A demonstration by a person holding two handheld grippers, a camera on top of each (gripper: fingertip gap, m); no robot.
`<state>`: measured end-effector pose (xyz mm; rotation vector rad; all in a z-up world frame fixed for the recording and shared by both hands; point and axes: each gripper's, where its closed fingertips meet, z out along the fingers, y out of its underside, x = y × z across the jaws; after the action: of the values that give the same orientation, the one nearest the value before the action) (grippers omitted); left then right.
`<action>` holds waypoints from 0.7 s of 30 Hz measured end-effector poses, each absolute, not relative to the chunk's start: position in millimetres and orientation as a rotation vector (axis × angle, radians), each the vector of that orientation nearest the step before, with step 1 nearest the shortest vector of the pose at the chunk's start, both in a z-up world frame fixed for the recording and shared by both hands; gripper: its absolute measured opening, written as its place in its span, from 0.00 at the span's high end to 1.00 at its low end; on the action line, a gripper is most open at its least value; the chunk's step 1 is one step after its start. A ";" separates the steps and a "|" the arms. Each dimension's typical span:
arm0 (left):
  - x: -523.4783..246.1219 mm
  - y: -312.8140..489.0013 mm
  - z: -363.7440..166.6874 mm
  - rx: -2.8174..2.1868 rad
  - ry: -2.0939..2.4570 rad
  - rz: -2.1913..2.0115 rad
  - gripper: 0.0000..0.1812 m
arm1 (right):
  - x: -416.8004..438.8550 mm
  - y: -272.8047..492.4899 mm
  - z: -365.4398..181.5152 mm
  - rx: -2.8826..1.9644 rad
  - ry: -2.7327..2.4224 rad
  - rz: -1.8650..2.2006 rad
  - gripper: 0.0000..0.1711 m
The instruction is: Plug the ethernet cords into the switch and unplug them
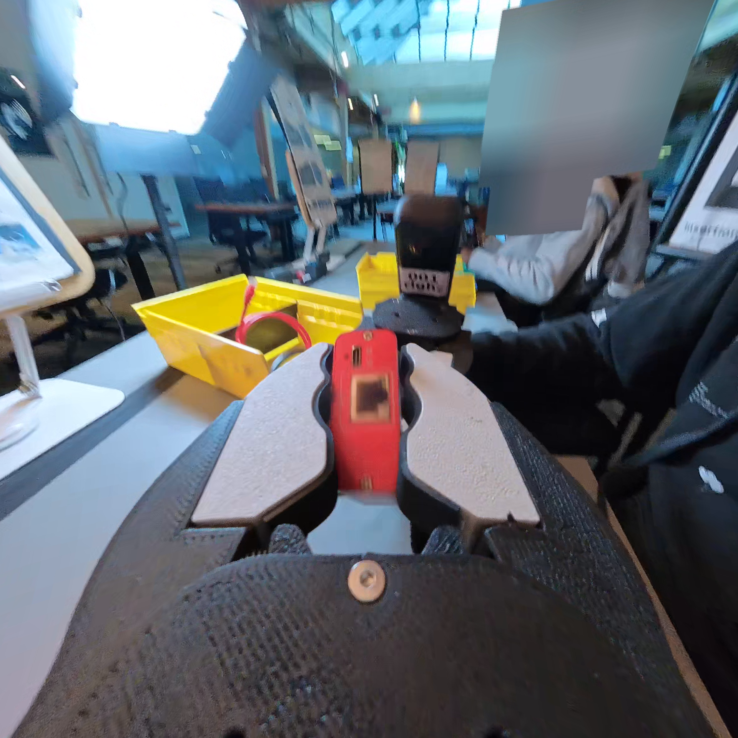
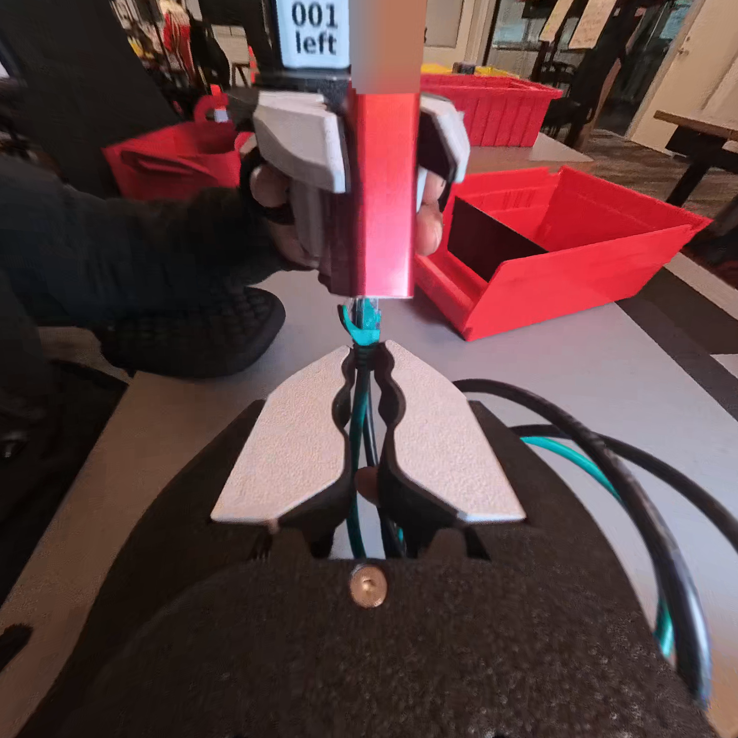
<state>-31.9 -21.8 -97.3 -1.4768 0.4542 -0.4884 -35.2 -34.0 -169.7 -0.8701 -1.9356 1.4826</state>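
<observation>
My left gripper [image 1: 365, 351] is shut on a small red switch [image 1: 365, 415], which it holds above the grey table; one port faces the camera. In the right wrist view the same switch [image 2: 383, 191] hangs upright in the left gripper [image 2: 383, 159]. My right gripper [image 2: 366, 349] is shut on a green ethernet cord [image 2: 357, 419] just behind its plug [image 2: 365, 319]. The plug's clear tip meets the switch's lower end; I cannot tell how deep it sits. The right gripper's black body [image 1: 426, 247] shows beyond the switch.
A yellow bin [image 1: 191, 319] holding a coiled red cord [image 1: 275, 319] sits behind the switch, with another yellow bin [image 1: 373, 275] farther back. Red bins [image 2: 579, 255] stand on the grey table [image 2: 539, 359]. A black cable [image 2: 599, 459] loops at right. A person [image 1: 539, 267] sits beyond. My hands' fingertips stand some 7 cm from each other.
</observation>
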 end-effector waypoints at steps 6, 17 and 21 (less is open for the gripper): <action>-41.2 -22.5 -99.2 -1.436 0.379 -0.632 0.74 | -30.7 -28.8 -152.0 -0.930 -1.805 1.704 0.95; -27.2 -11.0 -111.8 -1.485 0.379 -0.639 0.84 | -33.3 -29.0 -143.4 -0.965 -1.662 1.820 0.89; -29.8 -7.8 -110.1 -1.451 0.314 -0.709 0.84 | -35.0 -25.4 -142.0 -0.993 -1.615 1.842 0.91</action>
<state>-29.8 -7.8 -110.1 -1.4508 0.3139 -0.7095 -35.0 -25.4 -142.0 -0.9934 -1.6152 1.8422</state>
